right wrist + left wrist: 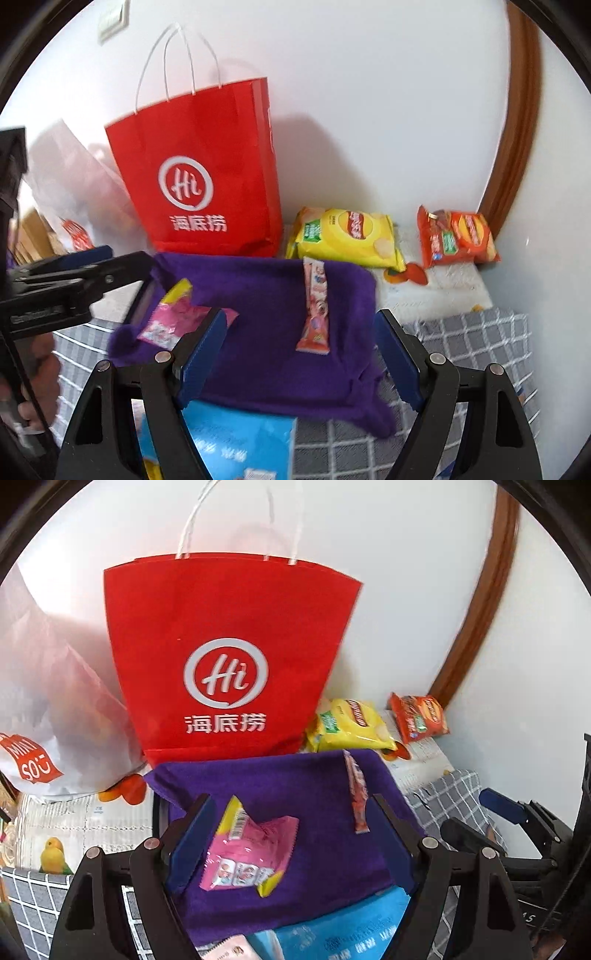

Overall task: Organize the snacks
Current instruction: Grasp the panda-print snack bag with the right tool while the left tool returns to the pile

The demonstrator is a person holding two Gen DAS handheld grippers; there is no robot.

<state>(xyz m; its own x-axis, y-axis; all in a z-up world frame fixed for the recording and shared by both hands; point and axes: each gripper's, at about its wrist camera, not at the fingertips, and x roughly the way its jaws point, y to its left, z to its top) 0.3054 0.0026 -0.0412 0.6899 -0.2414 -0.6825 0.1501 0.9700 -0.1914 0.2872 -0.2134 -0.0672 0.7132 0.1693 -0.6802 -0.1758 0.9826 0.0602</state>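
A purple towel (pixel 295 786) (pixel 266 295) lies in front of a red paper bag (pixel 229 646) (pixel 199 166). On the towel lie a pink snack packet (pixel 251 849) (pixel 173 321) and a long pink stick snack (pixel 356 794) (pixel 314 306). My left gripper (pixel 291 834) is open just above the pink packet; it also shows in the right wrist view (pixel 122 273). My right gripper (pixel 301 350) is open and empty above the towel, near the stick snack. A yellow chip bag (pixel 347 725) (pixel 347 236) and an orange chip bag (pixel 419 716) (pixel 456 236) lie by the wall.
A blue packet (pixel 340 934) (pixel 236 443) lies at the near edge. A white plastic bag (pixel 48 709) stands left of the red bag. A grey checked cloth (pixel 461 350) covers the surface. The white wall and a brown door frame (pixel 517 129) close the back and right.
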